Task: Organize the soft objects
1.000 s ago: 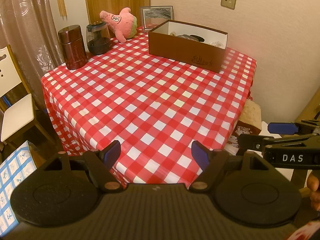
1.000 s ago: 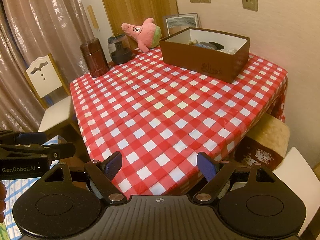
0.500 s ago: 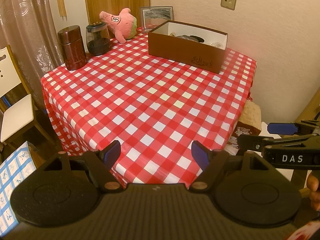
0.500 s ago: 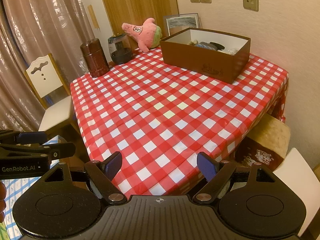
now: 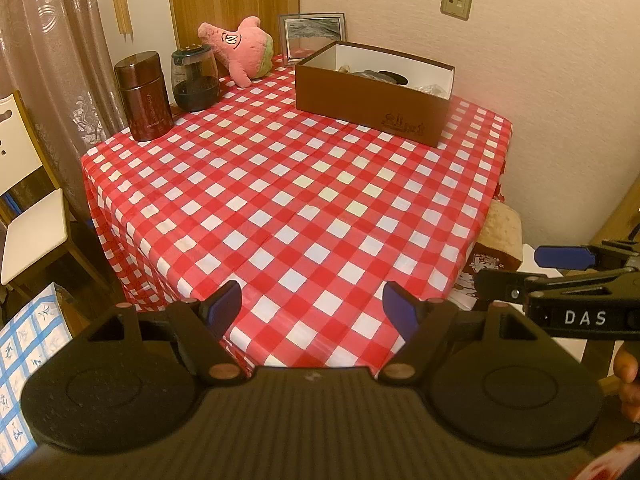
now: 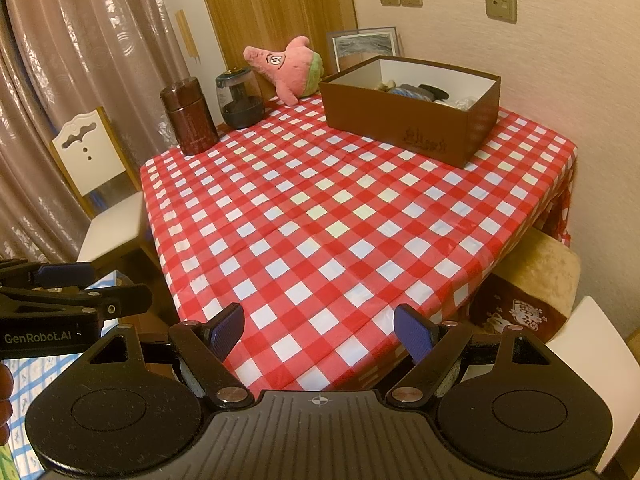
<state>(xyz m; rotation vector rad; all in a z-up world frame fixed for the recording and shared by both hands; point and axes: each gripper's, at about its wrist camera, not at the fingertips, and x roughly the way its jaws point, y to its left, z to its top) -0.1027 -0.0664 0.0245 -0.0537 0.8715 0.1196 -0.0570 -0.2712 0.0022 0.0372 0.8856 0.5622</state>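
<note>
A pink star-shaped plush toy (image 5: 240, 50) (image 6: 290, 68) leans at the far corner of the table, left of a brown open box (image 5: 374, 92) (image 6: 408, 114) that holds several small items. My left gripper (image 5: 312, 306) hangs open over the near table edge with nothing between its blue pads. My right gripper (image 6: 319, 328) is open too, empty, above the near edge. Each gripper shows in the other's view: the right gripper (image 5: 560, 272) at the right side, the left gripper (image 6: 76, 288) at the left side. Both are far from the plush and the box.
A red-and-white checked cloth (image 5: 304, 200) covers the table. A brown canister (image 5: 144, 96) and a dark glass jar (image 5: 196, 80) stand at the far left, a framed picture (image 5: 314, 36) behind the box. White chairs (image 6: 104, 184) flank the table; a tan cushion (image 6: 536, 280) lies lower right.
</note>
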